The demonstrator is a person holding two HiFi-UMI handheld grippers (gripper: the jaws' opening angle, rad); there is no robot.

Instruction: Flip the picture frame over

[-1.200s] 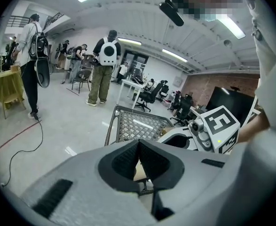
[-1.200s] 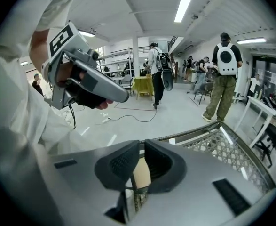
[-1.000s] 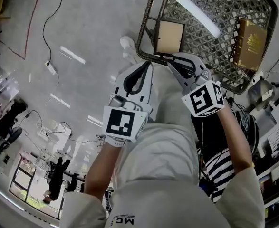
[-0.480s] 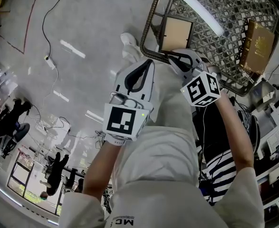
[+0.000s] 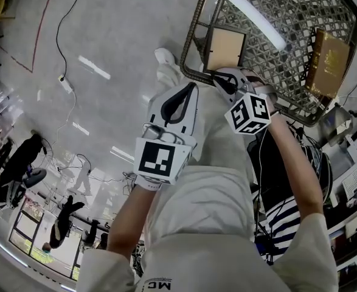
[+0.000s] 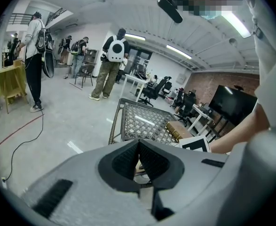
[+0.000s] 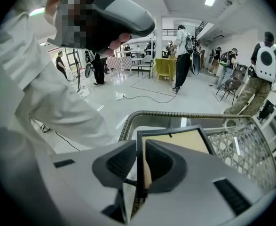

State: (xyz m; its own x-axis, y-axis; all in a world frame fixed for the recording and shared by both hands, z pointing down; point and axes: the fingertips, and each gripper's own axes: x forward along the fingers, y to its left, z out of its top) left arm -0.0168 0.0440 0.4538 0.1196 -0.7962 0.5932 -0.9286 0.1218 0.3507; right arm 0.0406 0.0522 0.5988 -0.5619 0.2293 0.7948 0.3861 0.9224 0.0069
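The picture frame (image 5: 227,48) lies back side up, tan backing showing, at the near left corner of a wicker, glass-topped table (image 5: 190,41). My right gripper (image 5: 221,75) reaches over the table's near rim and is shut on the frame's dark near edge. In the right gripper view that edge runs between the two pads of the right gripper (image 7: 140,149), with the rest of the picture frame (image 7: 180,140) stretching away beyond them. My left gripper (image 5: 189,89) hangs just short of the table rim, shut on nothing, and in its own view the left gripper (image 6: 138,147) has its pads touching.
A brown book (image 5: 325,56) lies at the table's right side, also seen as the book (image 6: 177,130) in the left gripper view. A ceiling light reflects in the glass. Cables run across the grey floor (image 5: 105,53) to the left. Several people stand far off in the room.
My right gripper has moved forward over the table rim to the frame's near edge. The left gripper has barely shifted.
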